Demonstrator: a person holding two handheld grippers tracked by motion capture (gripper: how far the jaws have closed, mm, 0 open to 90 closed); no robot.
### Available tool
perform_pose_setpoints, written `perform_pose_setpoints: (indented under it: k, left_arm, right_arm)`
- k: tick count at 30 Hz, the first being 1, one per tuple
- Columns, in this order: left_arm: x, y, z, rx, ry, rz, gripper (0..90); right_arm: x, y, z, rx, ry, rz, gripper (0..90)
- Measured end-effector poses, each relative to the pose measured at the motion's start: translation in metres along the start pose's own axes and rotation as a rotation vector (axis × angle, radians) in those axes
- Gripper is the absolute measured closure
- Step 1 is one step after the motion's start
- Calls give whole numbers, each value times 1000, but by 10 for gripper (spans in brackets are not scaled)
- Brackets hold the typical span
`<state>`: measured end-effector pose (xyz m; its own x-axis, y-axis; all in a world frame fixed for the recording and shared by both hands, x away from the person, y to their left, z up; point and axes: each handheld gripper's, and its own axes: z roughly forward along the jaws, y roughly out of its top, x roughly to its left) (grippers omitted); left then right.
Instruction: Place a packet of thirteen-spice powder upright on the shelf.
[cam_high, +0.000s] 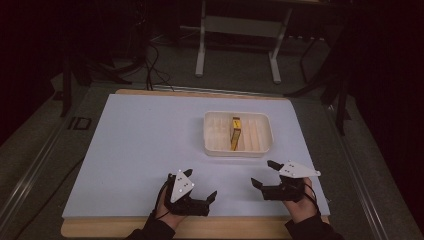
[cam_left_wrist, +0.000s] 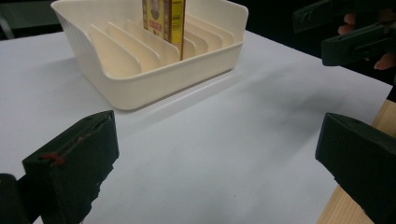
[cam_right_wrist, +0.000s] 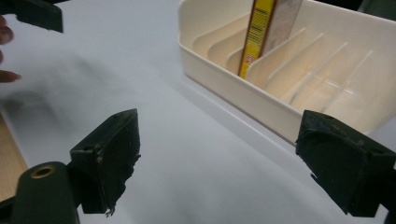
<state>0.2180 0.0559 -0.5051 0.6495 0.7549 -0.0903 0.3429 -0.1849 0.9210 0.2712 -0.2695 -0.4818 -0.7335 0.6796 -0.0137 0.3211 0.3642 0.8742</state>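
A cream slotted tray (cam_high: 216, 146) sits on the white mat, right of centre. A yellow box (cam_high: 235, 133) stands on edge in one of its middle slots. My left gripper (cam_high: 200, 184) rests near the front edge, open, with bare mat between its jaws. My right gripper (cam_high: 265, 174) is to its right, just in front of the tray, also open and holding nothing. In the left gripper view, the left gripper (cam_left_wrist: 217, 163) faces the tray (cam_left_wrist: 140, 84) and box (cam_left_wrist: 163, 18). In the right gripper view, the right gripper (cam_right_wrist: 226, 158) has the tray (cam_right_wrist: 224, 79) and box (cam_right_wrist: 268, 28) close ahead on the right.
The white mat (cam_high: 145, 150) lies on a wooden tabletop (cam_high: 100, 229) whose edge shows along the front. A metal table frame (cam_high: 240, 30) and cables stand on the dark floor beyond. The right gripper (cam_left_wrist: 345, 32) appears far off in the left gripper view.
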Motion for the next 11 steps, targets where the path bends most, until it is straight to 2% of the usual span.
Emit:
perform_pose_setpoints:
  k: [11]
  left_arm:
    - [1, 0, 0, -1, 0, -6, 4]
  right_arm:
    - [-6, -4, 2, 6, -9, 10, 136]
